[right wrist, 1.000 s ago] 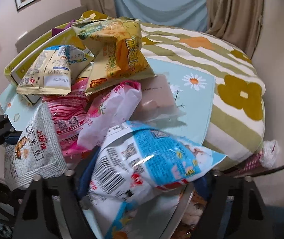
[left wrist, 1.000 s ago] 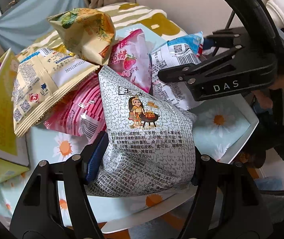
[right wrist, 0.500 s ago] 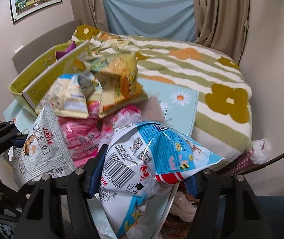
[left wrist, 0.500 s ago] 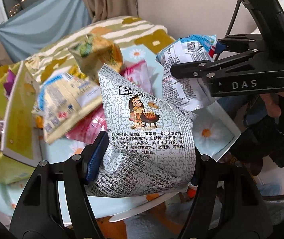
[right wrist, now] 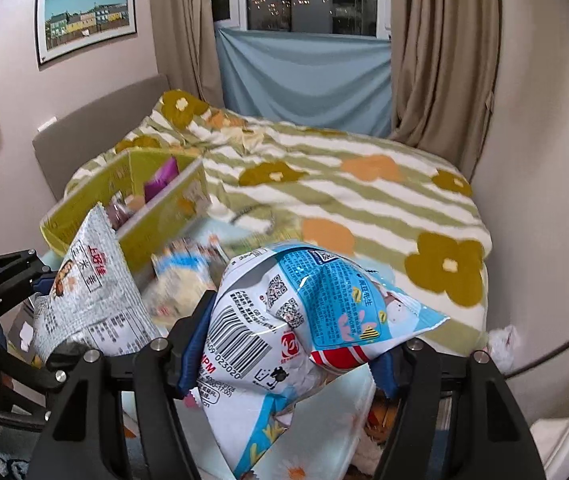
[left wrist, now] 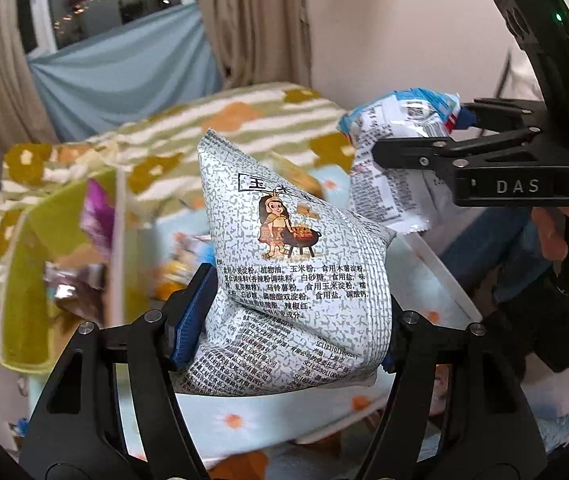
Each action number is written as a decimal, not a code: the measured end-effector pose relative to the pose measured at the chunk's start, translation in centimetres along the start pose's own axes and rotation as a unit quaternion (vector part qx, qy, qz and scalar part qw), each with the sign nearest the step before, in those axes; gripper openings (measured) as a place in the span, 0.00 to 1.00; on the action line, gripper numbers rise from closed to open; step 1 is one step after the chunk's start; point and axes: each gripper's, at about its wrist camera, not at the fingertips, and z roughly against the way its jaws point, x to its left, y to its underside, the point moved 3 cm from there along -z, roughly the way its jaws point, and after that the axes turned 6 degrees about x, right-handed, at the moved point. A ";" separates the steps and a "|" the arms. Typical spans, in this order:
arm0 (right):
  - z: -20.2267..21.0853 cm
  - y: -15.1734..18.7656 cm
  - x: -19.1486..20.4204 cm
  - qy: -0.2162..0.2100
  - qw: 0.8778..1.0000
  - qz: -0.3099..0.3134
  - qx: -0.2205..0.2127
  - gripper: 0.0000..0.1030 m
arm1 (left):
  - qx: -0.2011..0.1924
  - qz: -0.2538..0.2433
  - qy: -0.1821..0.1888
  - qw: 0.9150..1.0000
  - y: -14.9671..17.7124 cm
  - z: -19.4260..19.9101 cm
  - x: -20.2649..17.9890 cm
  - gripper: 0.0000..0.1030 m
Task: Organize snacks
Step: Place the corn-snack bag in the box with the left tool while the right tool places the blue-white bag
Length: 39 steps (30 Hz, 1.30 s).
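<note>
My left gripper (left wrist: 290,320) is shut on a grey-speckled snack bag (left wrist: 284,260) with a cartoon figure and holds it upright in the air. The same bag (right wrist: 92,288) and the left gripper (right wrist: 52,312) show at the left of the right wrist view. My right gripper (right wrist: 290,352) is shut on a crumpled blue-and-white snack bag (right wrist: 316,304) with a barcode. In the left wrist view that gripper (left wrist: 424,132) and its bag (left wrist: 396,120) hang at the upper right. Both bags are off the pile.
A yellow-green open box (right wrist: 156,216) with purple packets stands at the left on the bed. Blurred loose snacks (right wrist: 180,280) lie below on a daisy-print tray (left wrist: 436,264). A striped flowered blanket (right wrist: 364,208) covers the bed. A hand (left wrist: 552,232) grips the right tool.
Both grippers rose with their bags, so the snack pile and tray dropped lower and smaller in view. The right jaws drew tighter on the blue bag.
</note>
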 end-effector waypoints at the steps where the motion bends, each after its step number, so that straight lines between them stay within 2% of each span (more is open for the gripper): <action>1: -0.1 -0.6 0.3 -0.001 1.000 0.000 -0.003 0.61 | -0.003 0.005 -0.004 1.000 -0.2 0.4 1.2 0.65; 7: -1.5 -5.7 5.2 -0.030 0.999 0.009 -0.022 0.61 | -0.006 0.044 -0.044 0.998 -0.5 2.1 9.7 0.65; 12: -4.2 -8.9 9.7 -0.059 0.998 0.022 -0.024 0.61 | 0.009 0.079 -0.074 0.994 0.0 1.9 17.4 0.65; 17: -7.6 -11.0 14.3 -0.086 0.996 0.031 -0.010 0.61 | 0.030 0.120 -0.078 0.989 1.1 0.8 24.4 0.65; 21: -10.0 -11.9 17.3 -0.099 0.994 0.034 0.005 0.61 | 0.054 0.137 -0.079 0.986 2.8 -0.8 28.2 0.65; 27: -13.5 -12.0 20.8 -0.089 0.994 0.042 0.038 0.61 | 0.093 0.155 -0.067 0.981 5.3 -4.4 31.6 0.66; 29: -14.6 -11.8 21.7 -0.088 0.994 0.046 0.049 0.61 | 0.101 0.157 -0.066 0.980 5.7 -5.4 32.2 0.78; 30: -15.1 -11.7 22.2 -0.086 0.994 0.051 0.054 0.61 | 0.103 0.159 -0.070 0.979 5.9 -5.6 32.5 0.93; 31: -15.4 -11.6 22.4 -0.084 0.993 0.055 0.057 0.61 | 0.101 0.162 -0.076 0.979 6.2 -5.5 32.7 1.00; 33: -16.2 -11.1 23.2 -0.080 0.992 0.070 0.067 0.61 | 0.091 0.165 -0.074 0.979 6.3 -5.1 32.9 1.00; 39: -16.8 -10.7 24.1 -0.088 0.989 0.091 0.078 0.61 | 0.097 0.171 -0.085 0.977 7.2 -4.3 32.8 1.00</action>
